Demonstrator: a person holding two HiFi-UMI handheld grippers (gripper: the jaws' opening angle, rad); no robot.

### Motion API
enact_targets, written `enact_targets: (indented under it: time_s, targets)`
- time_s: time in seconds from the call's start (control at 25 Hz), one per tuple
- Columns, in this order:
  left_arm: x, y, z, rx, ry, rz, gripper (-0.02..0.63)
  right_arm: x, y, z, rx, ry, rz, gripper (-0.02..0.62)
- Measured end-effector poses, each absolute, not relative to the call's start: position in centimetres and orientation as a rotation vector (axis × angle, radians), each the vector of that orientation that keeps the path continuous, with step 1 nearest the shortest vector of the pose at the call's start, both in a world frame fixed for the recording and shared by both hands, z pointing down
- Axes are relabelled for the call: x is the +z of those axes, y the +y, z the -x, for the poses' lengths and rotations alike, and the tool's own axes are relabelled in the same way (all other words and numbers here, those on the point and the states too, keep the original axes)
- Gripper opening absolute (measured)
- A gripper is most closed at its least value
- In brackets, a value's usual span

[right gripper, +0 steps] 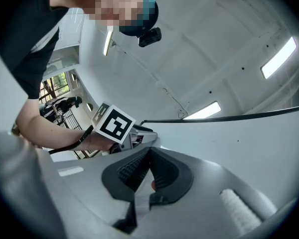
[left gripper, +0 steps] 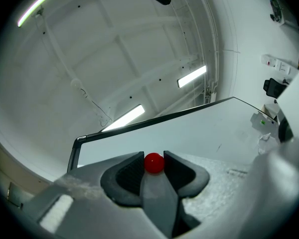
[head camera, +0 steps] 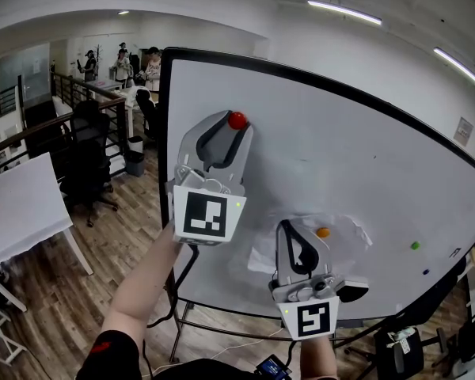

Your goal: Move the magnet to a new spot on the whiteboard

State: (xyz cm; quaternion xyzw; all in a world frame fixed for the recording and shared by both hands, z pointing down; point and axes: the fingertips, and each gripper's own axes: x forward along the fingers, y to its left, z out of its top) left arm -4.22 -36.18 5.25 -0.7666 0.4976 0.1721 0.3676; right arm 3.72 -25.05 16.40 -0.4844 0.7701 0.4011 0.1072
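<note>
The right tool (head camera: 305,226) sat lowest and closest to the person, its jaws pressed together and holding nothing. An orange magnet (head camera: 322,232) clung to the whiteboard (head camera: 340,149) just beside the right of its tip. Above and left of it, the left tool (head camera: 231,127) pointed up at the board and pinched the red magnet (left gripper: 154,163) between its ribbed pads (left gripper: 132,171), right at the tips and against the board's surface. A green magnet (head camera: 415,245) stuck to the board well off to the right of both tools. Beyond the left tool's outer side stood black office chairs (head camera: 87,157) on wooden flooring.
</note>
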Motion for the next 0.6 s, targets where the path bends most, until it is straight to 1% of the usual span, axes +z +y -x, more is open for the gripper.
enact_targets:
  time_s: [0.44,0.6]
  targets:
    - [5.43,-36.19,4.40,0.440,1.272,1.993,0.130,17.05,-25.30,-3.56,1.163,2.282,1.424,0.002]
    - [5.32,-35.51,4.82,0.481,1.255,2.005,0.130,17.20,-25.29,-3.45,1.158,2.284,1.423,0.002]
